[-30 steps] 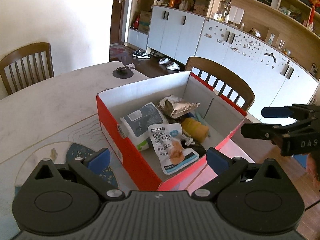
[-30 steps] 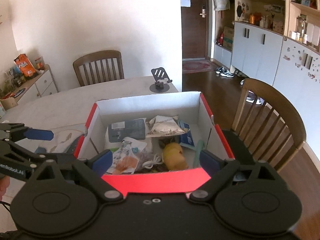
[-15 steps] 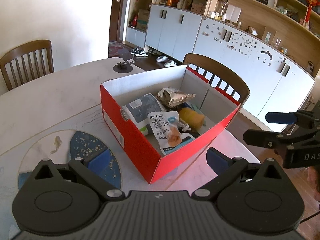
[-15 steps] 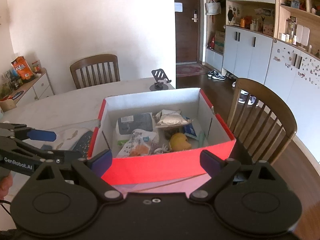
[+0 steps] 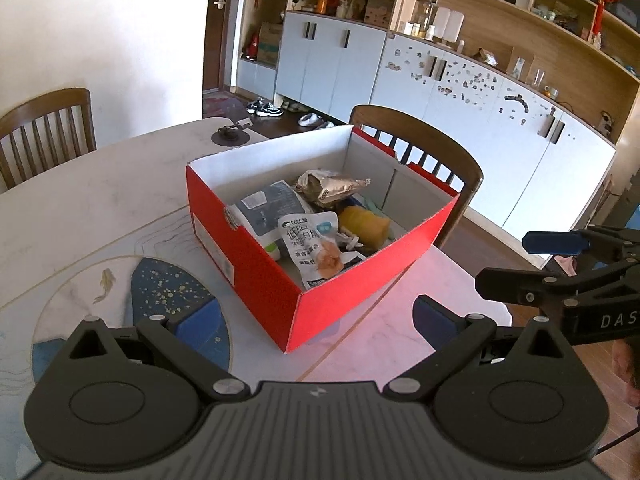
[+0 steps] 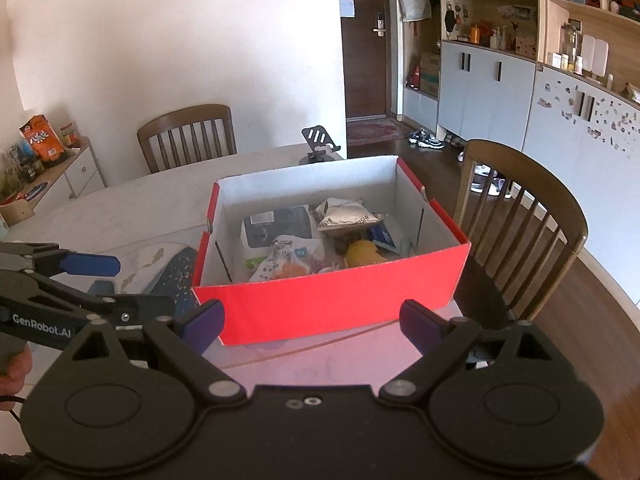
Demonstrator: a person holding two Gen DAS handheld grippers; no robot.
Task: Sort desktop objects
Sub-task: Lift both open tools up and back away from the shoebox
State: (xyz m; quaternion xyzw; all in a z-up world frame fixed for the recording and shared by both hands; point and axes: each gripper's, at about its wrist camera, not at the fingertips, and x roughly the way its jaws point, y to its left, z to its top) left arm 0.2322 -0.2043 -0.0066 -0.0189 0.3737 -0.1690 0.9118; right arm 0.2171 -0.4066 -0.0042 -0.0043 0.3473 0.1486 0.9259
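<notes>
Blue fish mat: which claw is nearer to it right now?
Left. The left claw hovers over the near edge of the blue mat, beside the red box; the right claw faces the box front, off to the mat's right.

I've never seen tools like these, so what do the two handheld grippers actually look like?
Both are matte black plastic with two round pivot discs and angled linkage arms ending in blue finger pads. The left gripper carries white "GenRobot.AI" lettering; the right gripper shows "DAS". A thin black cable trails from the left one.
</notes>
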